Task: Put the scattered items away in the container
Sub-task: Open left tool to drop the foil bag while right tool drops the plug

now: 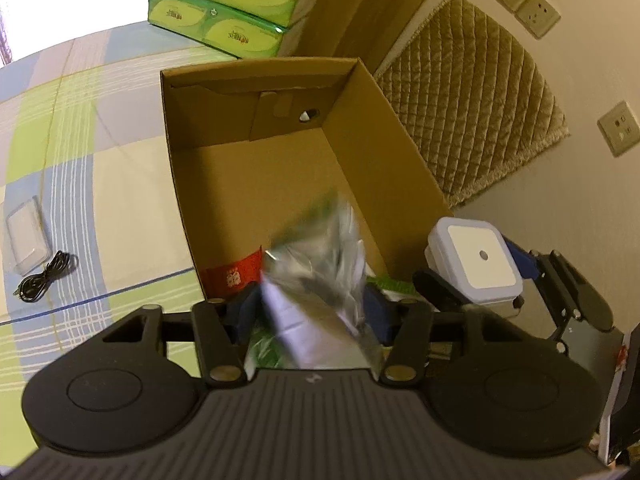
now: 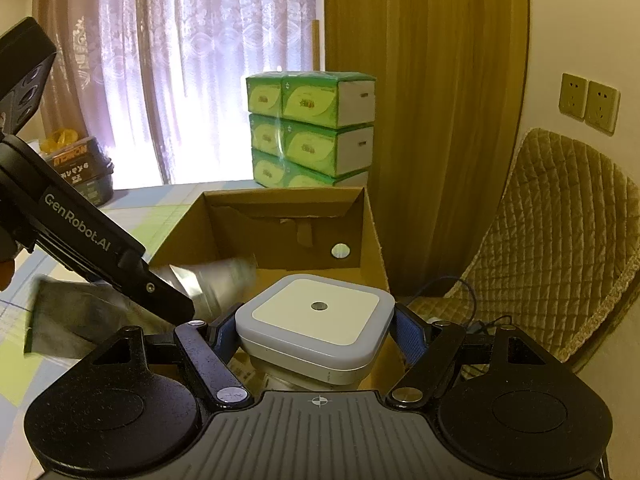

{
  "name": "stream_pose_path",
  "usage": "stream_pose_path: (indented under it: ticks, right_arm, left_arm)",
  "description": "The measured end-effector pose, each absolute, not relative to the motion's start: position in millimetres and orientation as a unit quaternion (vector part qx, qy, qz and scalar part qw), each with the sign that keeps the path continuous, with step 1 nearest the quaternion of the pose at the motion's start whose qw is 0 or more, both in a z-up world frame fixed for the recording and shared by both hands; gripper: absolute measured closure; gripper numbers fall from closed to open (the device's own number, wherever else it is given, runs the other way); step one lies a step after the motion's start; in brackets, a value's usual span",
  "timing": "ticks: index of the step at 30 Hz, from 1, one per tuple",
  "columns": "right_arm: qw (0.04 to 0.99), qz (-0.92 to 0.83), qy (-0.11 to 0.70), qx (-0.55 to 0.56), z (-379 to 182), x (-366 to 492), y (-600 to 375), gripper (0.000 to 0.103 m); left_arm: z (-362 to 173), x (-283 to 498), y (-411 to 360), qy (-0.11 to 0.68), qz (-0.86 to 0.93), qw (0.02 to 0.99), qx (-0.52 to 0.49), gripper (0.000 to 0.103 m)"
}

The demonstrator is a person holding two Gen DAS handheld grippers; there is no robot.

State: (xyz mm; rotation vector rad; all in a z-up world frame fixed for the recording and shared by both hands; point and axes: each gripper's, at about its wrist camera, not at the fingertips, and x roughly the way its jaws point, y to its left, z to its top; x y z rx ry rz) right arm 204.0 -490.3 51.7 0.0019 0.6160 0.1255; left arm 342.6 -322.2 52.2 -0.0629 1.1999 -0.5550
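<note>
1. The open cardboard box (image 1: 256,168) fills the frame's centre.
2. My left claw (image 1: 310,312), bottom centre, is clenched on a blurred plastic packet (image 1: 320,280) over the box's near edge.
3. My right claw (image 2: 316,332), lower centre, grips a white night light (image 2: 316,320) beside the box.
4. A black cable (image 1: 42,278) lies at far left.

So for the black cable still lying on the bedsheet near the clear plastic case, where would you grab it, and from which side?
Grip the black cable across the middle of its bundled coil, coming straight down from above. It lies flat on the checked sheet in a loose, narrow bunch, so jaws closing across the bunch should catch several strands at once. The clear plastic case sits just beyond it, so stay toward the cable's near end.
</note>
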Motion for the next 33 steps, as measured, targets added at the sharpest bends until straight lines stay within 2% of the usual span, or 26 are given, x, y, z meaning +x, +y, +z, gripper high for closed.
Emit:
stream_pose_path:
  ticks: [8,15,18,19,21,33]
  right_arm:
    - [0.949,0.069,0.307,0.003,49.3,209.4,-489.6,0.025]
    - [0.944,0.096,0.314,0.004,43.7,207.9,-479.6,0.024]
    - [0.944,0.114,0.31,0.006,41.5,206.4,-473.6,0.024]
    - [0.945,0.117,0.306,0.008,41.8,205.3,-472.0,0.023]
    - [0.948,0.112,0.298,0.013,43.8,202.4,-471.0,0.0]
    - [0.948,0.099,0.3,0.03,49.9,163.8,-465.2,0.0]
  left_arm:
    - [56.5,350.4,-313.3,0.544,-0.248,0.8,-0.045,0.062]
    - [54.3,339.3,-289.0,0.536,-0.236,0.809,-0.045,0.053]
    - [51.7,333.9,-277.4,0.536,-0.231,0.811,-0.043,0.053]
    - [50.9,331.9,-273.6,0.536,-0.23,0.811,-0.043,0.053]
    - [48.7,327.7,-265.4,0.537,-0.227,0.811,-0.043,0.052]
    - [33.3,283.8,-215.2,0.526,-0.202,0.825,-0.043,0.042]
